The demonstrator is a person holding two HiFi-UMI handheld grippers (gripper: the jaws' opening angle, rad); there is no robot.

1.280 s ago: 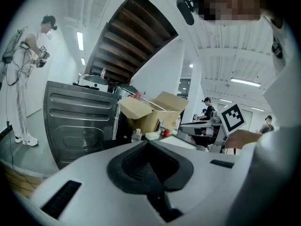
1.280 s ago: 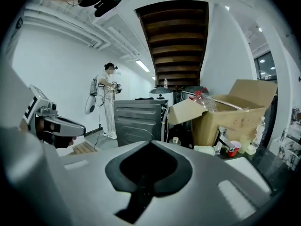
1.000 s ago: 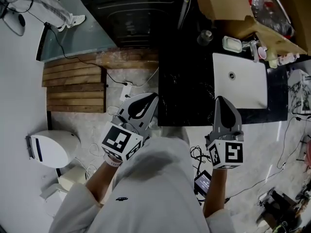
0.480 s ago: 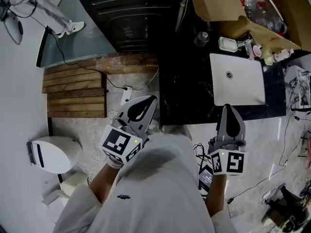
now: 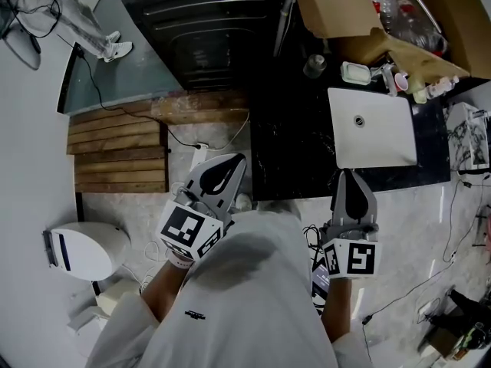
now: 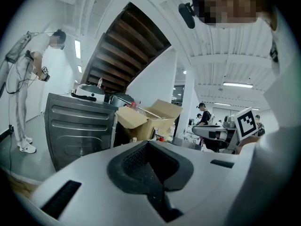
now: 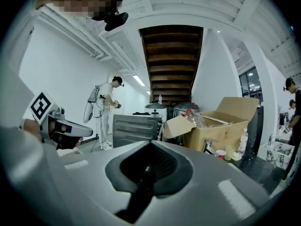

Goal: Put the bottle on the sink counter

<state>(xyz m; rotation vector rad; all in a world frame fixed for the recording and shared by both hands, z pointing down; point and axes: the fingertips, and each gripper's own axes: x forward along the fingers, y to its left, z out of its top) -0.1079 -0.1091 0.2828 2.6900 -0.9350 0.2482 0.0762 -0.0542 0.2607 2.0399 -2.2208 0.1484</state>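
With left gripper (image 5: 238, 159) and right gripper (image 5: 347, 174) pressed shut, empty, I'm judging the plastic bottle (image 7: 197, 118) light, crushable: gentle mid-body pinch.

1. A large grey cabinet of ridged sheet metal (image 5: 207, 29) stands at the top of the head view.
2. An open brown cardboard box (image 5: 345, 6) sits just right of the cabinet.
3. A brown slatted wooden pallet (image 5: 119, 148) lies on the floor in front of the cabinet, toward its left corner.
4. A white power strip (image 5: 198, 153) with a dark cable lies in front of the cabinet.
5. A white rounded floor appliance (image 5: 84, 250) rests well apart from the cabinet, beyond the pallet.
6. A person in pale clothes (image 6: 22, 102) stands left of the cabinet.
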